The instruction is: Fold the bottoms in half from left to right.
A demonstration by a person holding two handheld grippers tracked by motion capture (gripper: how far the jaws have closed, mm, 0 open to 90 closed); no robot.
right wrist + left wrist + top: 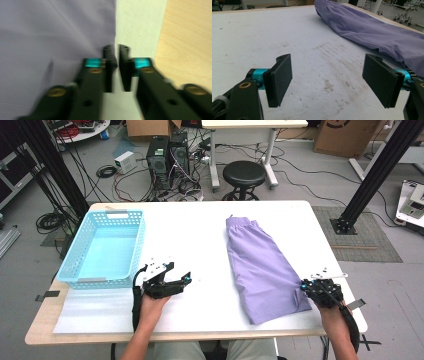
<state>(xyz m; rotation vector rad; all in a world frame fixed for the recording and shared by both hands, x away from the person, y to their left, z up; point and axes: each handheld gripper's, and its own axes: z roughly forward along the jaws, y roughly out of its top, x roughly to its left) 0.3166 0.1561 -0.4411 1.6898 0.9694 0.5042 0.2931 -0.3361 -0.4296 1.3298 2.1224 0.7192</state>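
Observation:
A purple garment (260,270) lies folded lengthwise on the right half of the white table (200,235), its gathered waistband at the far end. My right gripper (303,284) rests at the garment's near right edge. In the right gripper view its jaws (117,53) stand only a narrow slit apart, just beside the cloth's edge (50,37), with bare white table showing through the gap. My left gripper (181,271) sits left of the garment over bare table. Its jaws (328,80) are wide open and empty, with the garment (374,32) lying ahead and to the right.
A light blue plastic basket (75,255) stands empty at the table's left side. The wooden table edge (185,50) runs close beside the right gripper. Beyond the table are a black stool (243,172), computer towers (167,157) and cables on the floor.

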